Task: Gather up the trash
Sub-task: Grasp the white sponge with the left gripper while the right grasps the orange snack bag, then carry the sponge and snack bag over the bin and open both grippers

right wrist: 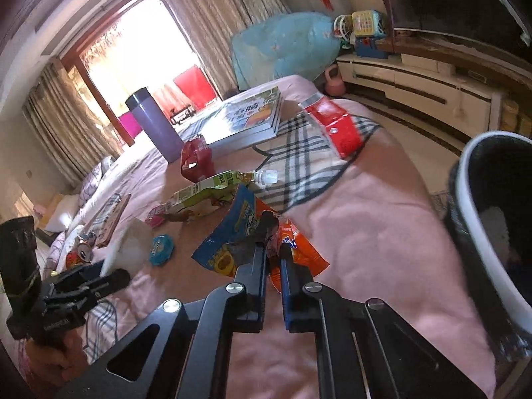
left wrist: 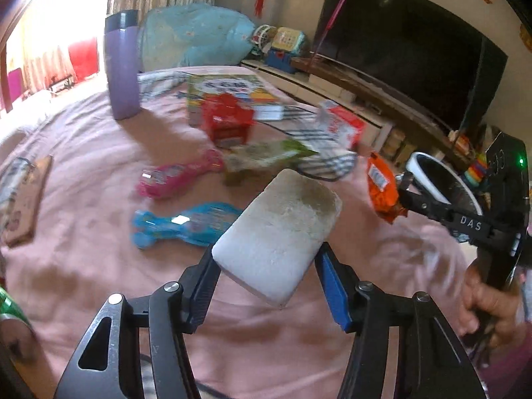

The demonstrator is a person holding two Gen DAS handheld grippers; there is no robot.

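My left gripper (left wrist: 266,266) is shut on a white foam block (left wrist: 279,232) and holds it above the pink bed cover (left wrist: 83,153). The block also shows blurred in the right wrist view (right wrist: 128,246). My right gripper (right wrist: 273,249) is shut on an orange and blue snack wrapper (right wrist: 232,232), lifted over the bed; it shows in the left wrist view (left wrist: 382,186) too. The black bin with a white rim (right wrist: 478,232) stands beside the bed at the right, also seen in the left wrist view (left wrist: 442,186). On the bed lie a green pouch (right wrist: 206,196), a red carton (right wrist: 335,126), a red packet (right wrist: 196,161), pink (left wrist: 176,176) and blue (left wrist: 186,222) wrappers.
A purple flask (left wrist: 121,66) stands upright on the bed. Books (right wrist: 242,116) lie beyond it. A drink can (right wrist: 79,252) and a brown flat box (left wrist: 23,199) lie at the left. A TV (left wrist: 409,46) on a low cabinet is at the right.
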